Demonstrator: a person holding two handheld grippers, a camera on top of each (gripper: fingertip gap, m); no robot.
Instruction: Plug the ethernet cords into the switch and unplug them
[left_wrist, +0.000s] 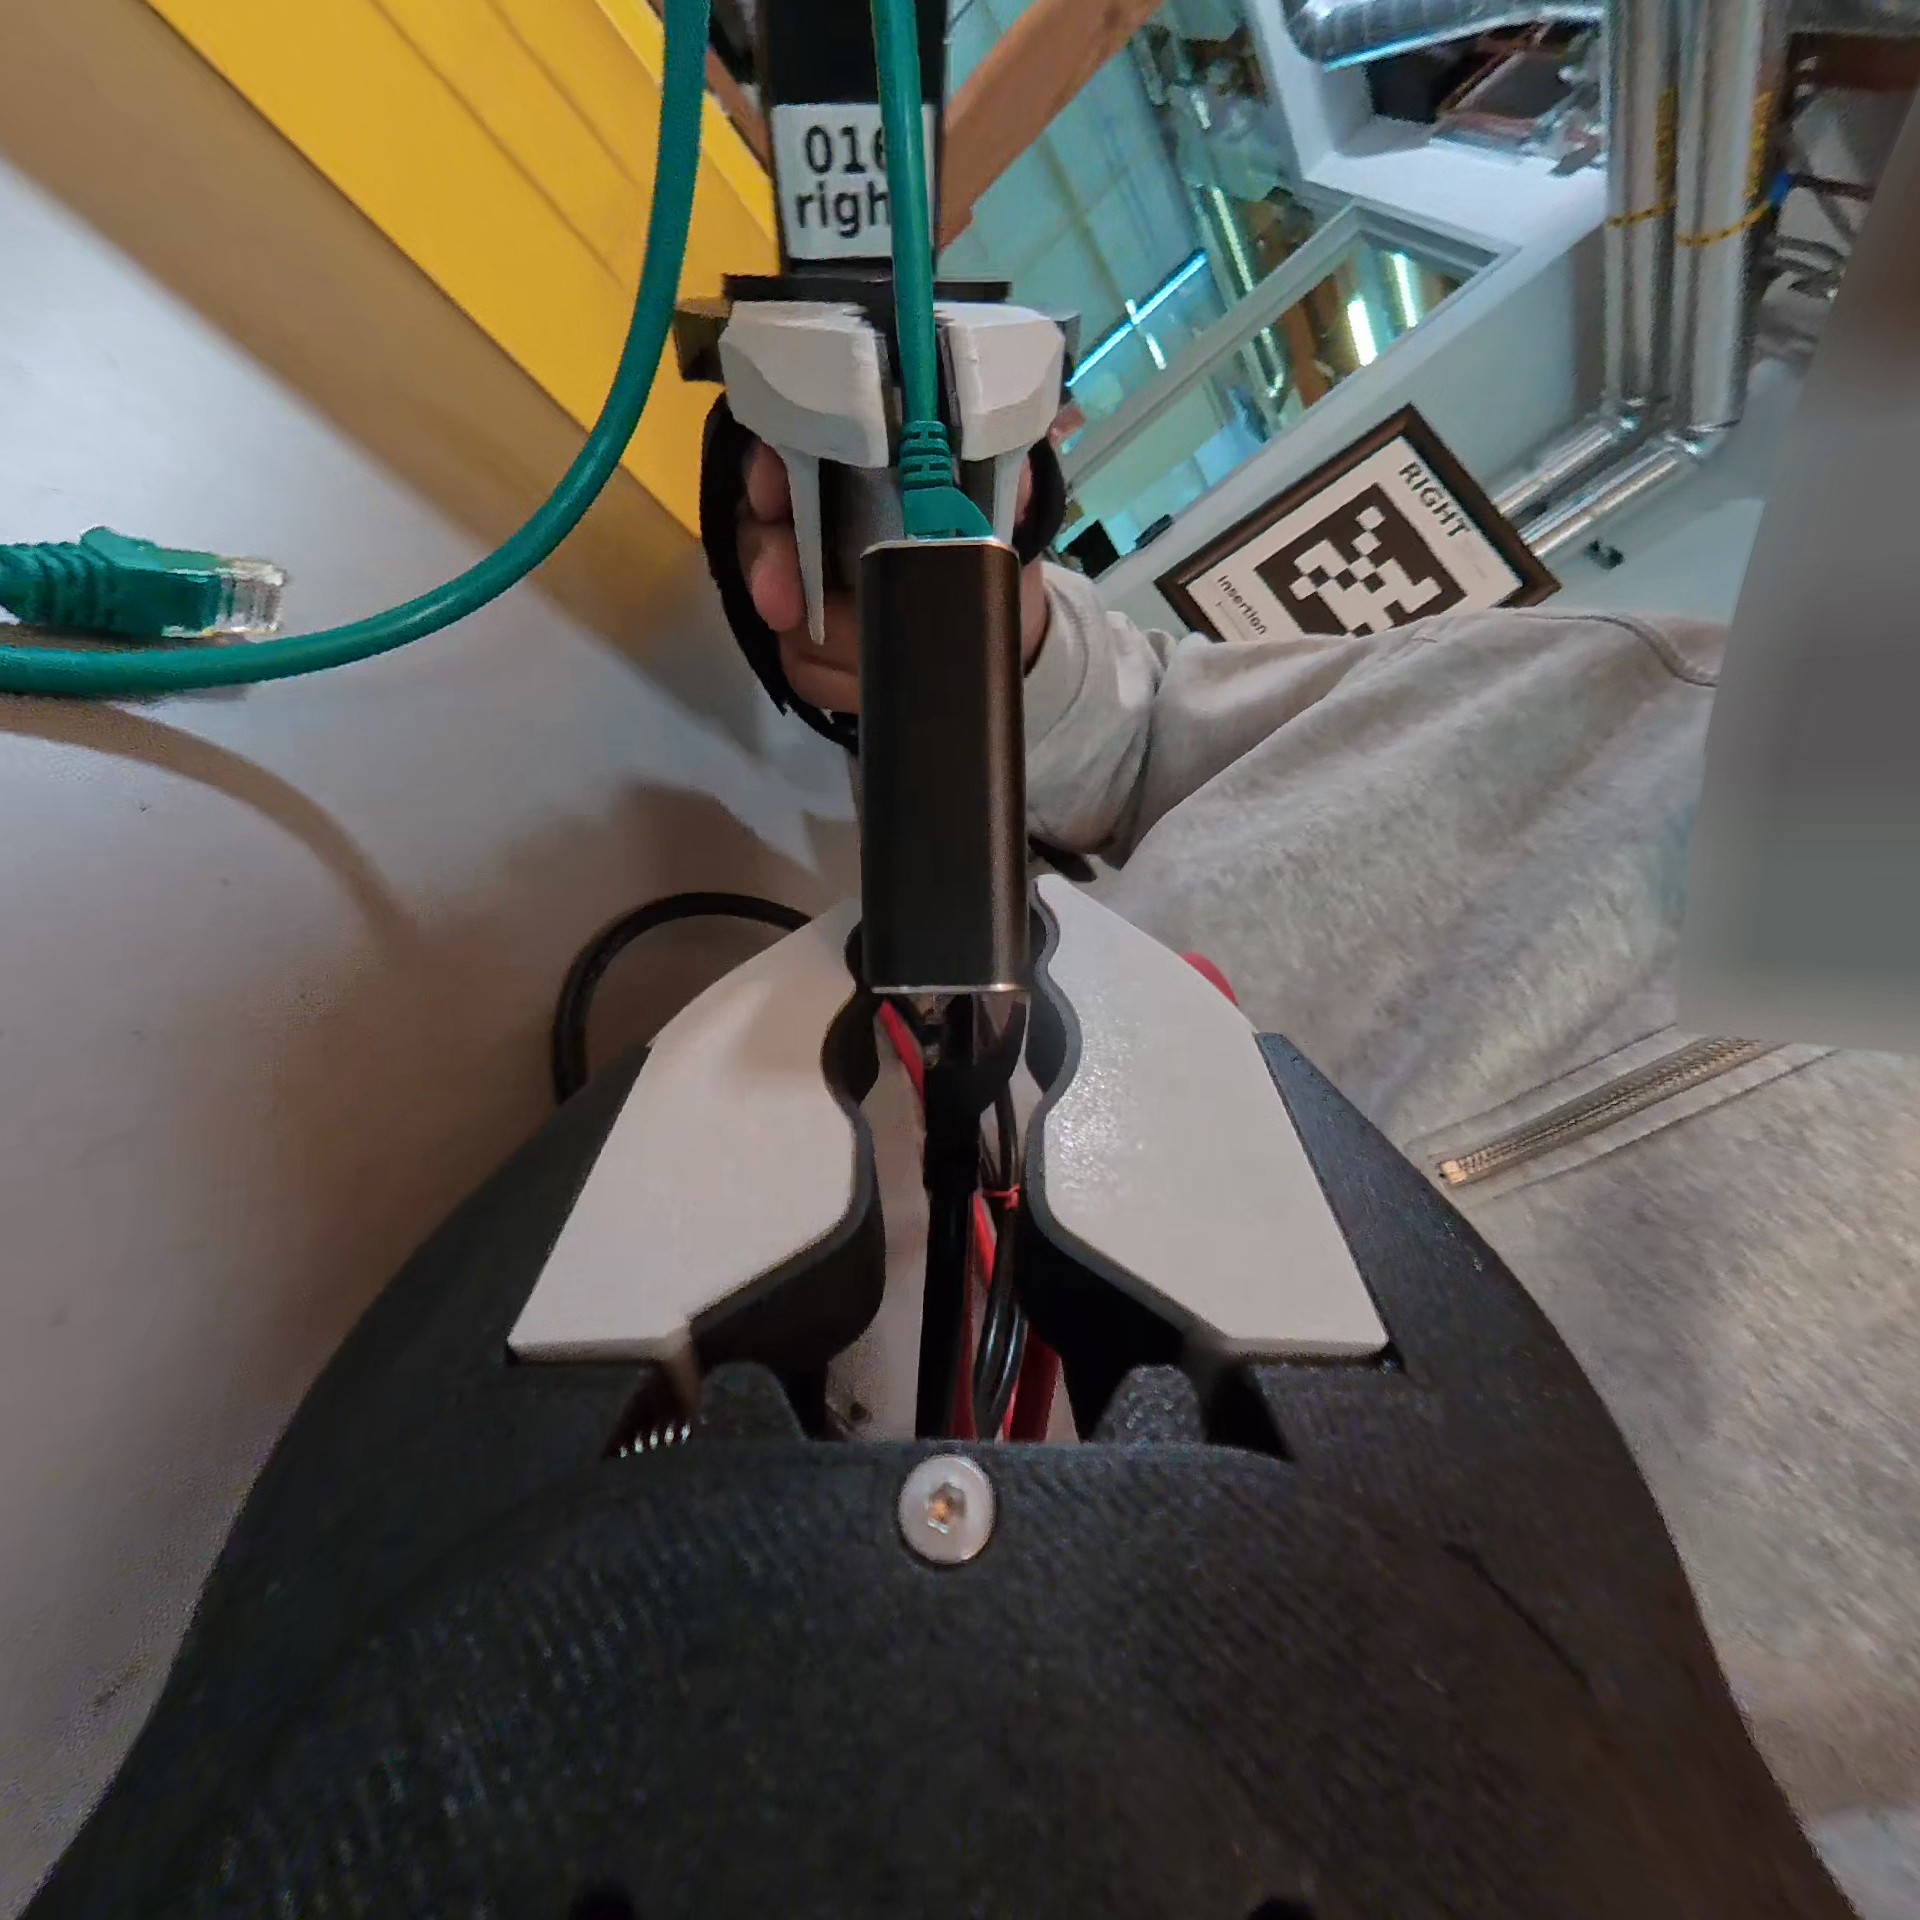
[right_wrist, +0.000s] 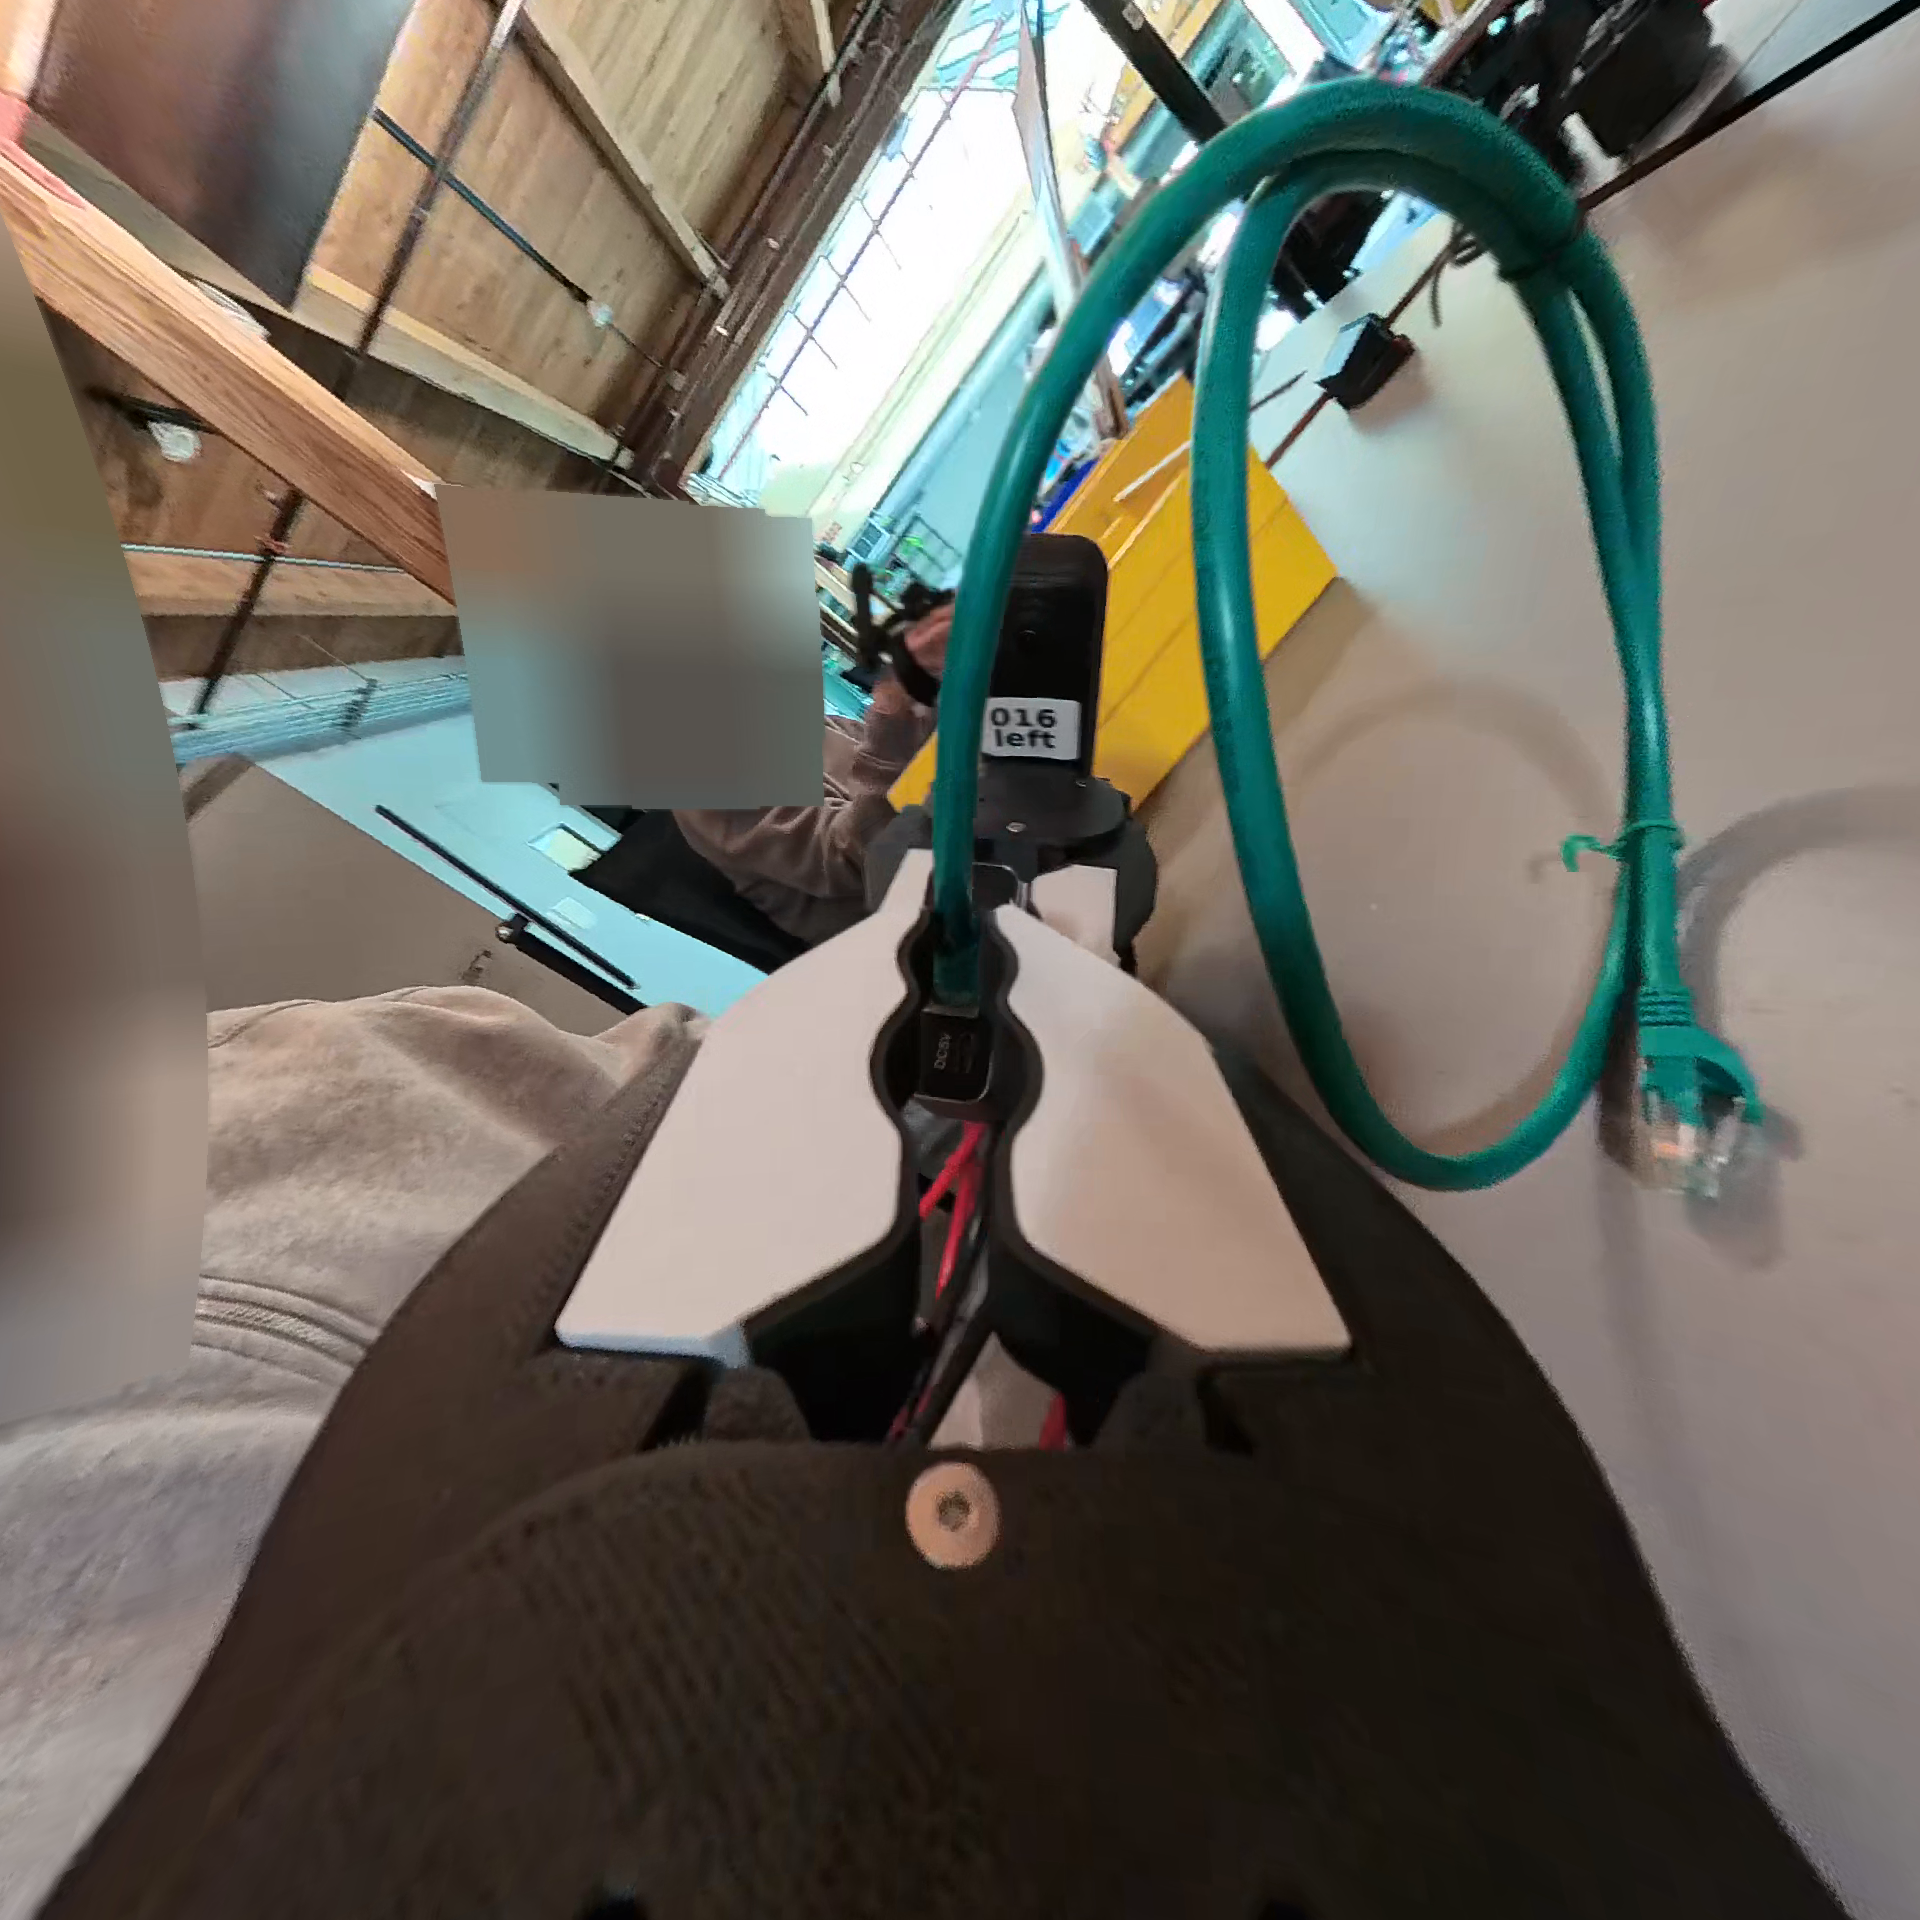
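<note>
My left gripper (left_wrist: 943, 940) is shut on the near end of the switch (left_wrist: 940, 748), a slim dark metal box held above the table and pointing away from me. A green ethernet cord's plug (left_wrist: 925, 483) sits at the switch's far end. My right gripper (left_wrist: 920, 436) is closed around that plug from the opposite side. In the right wrist view, the right gripper (right_wrist: 951, 935) is shut on the green plug (right_wrist: 951, 951), and a dark end of the switch (right_wrist: 951, 1060) shows in the finger gap. The cord (right_wrist: 1226, 644) loops up and its free plug (right_wrist: 1694, 1101) hangs by the table.
The beige table (left_wrist: 260, 987) carries the cord's free plug (left_wrist: 145, 592) at the left. A yellow panel (left_wrist: 468, 156) runs along the far side. A framed marker board (left_wrist: 1351, 540) leans behind. A person's grey sleeve (left_wrist: 1403, 883) is at the right. A small black box (right_wrist: 1366, 358) sits far off.
</note>
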